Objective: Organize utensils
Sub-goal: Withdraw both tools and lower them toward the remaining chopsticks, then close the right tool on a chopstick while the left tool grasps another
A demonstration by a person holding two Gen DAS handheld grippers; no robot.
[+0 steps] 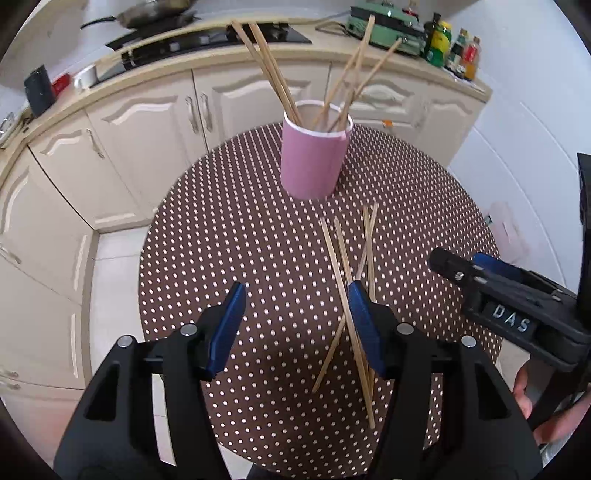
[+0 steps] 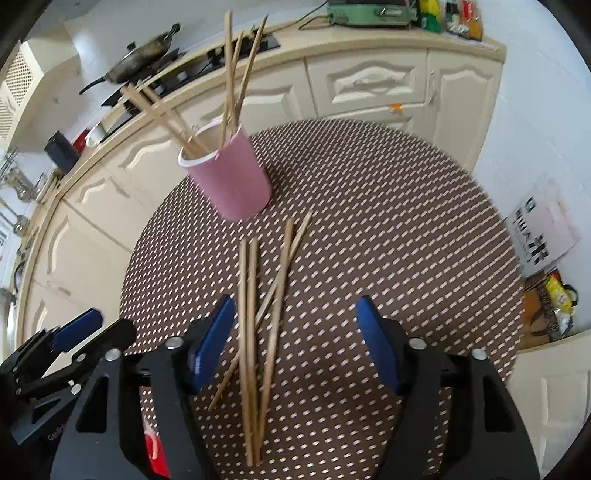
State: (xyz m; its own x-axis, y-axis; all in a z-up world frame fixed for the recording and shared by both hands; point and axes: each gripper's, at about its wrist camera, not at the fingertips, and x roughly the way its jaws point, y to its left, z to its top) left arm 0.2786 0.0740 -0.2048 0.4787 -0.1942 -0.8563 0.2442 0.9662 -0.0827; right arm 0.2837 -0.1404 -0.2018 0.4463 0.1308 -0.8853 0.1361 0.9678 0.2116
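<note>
A pink cup [image 1: 314, 158] stands on a round brown polka-dot table [image 1: 229, 236] and holds several wooden chopsticks [image 1: 273, 70]. It also shows in the right wrist view [image 2: 232, 177]. Several loose chopsticks [image 1: 351, 295] lie crossed on the table in front of the cup, also seen in the right wrist view [image 2: 255, 325]. My left gripper [image 1: 295, 325] is open above the table, its right finger beside the loose chopsticks. My right gripper [image 2: 295, 343] is open, hovering above the loose chopsticks, and it shows at the right of the left wrist view [image 1: 480, 273].
Cream kitchen cabinets [image 1: 147, 122] curve behind the table, with a stove [image 1: 207, 37], a pan [image 1: 147, 14], a green appliance [image 1: 388, 26] and bottles [image 1: 450, 44] on the counter. A paper bag [image 2: 543, 229] and clutter sit on the floor at the right.
</note>
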